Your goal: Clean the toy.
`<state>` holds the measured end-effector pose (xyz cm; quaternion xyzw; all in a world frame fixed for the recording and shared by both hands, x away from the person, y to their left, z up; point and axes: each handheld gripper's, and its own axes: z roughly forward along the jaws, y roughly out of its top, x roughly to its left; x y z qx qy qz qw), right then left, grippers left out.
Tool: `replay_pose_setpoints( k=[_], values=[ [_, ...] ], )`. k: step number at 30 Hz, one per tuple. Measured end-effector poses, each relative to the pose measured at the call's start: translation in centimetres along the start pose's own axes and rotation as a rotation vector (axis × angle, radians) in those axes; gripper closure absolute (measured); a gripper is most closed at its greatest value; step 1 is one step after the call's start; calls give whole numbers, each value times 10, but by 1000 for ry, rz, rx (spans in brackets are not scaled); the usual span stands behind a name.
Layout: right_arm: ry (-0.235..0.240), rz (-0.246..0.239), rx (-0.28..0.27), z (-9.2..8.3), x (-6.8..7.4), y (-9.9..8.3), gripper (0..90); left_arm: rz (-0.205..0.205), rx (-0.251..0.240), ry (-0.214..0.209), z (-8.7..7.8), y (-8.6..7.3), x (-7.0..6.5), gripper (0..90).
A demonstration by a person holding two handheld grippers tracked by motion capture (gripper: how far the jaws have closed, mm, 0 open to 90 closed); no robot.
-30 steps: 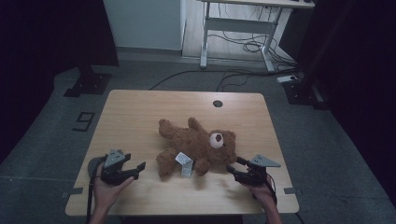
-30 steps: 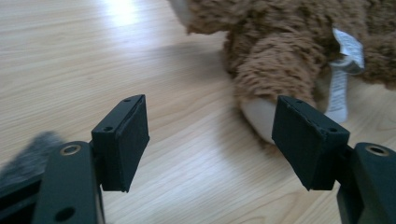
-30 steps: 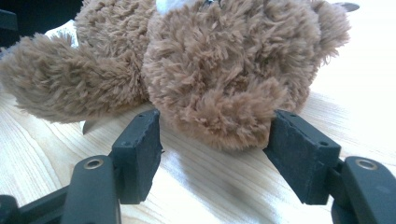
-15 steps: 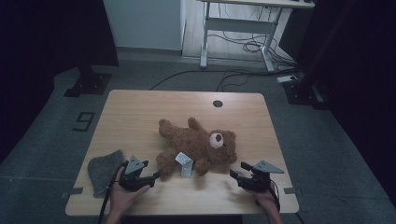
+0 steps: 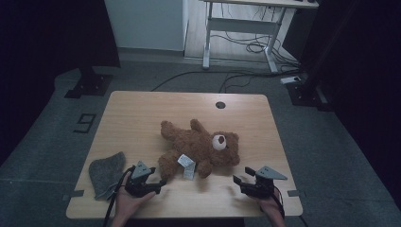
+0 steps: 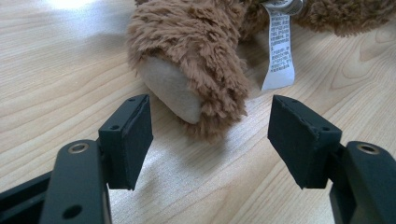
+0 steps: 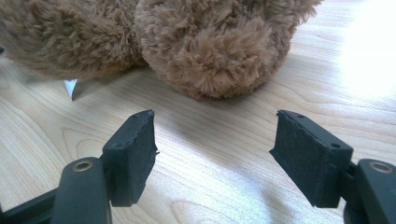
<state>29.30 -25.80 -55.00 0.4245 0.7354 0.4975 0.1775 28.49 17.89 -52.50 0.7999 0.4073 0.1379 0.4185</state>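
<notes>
Teddy bear (image 5: 198, 147) lies on the table (image 5: 142, 113), just ahead of both tongs; left gripper (image 5: 158, 182) spread and empty, its foot (image 6: 187, 79) directly before the jaws; right gripper (image 5: 238, 180) spread, jaws just opened wider, nothing between; advance left until the pads straddle the foot, then close firmly on the plush, avoiding the label (image 6: 279, 51)

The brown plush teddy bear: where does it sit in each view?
High view: brown plush teddy bear lying at the table's centre.
Left gripper view: its foot at top centre, just beyond the jaws.
Right gripper view: across the top.
Shared landmark: white sewn-in label.
</notes>
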Motion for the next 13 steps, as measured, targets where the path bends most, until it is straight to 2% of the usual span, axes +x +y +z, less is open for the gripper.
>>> replay_pose_setpoints(
  k=[13],
  values=[
    [2, -5, 6, 0, -3, 1, 275, -7, 2, -7, -2, 1, 1, 298]
  ],
)
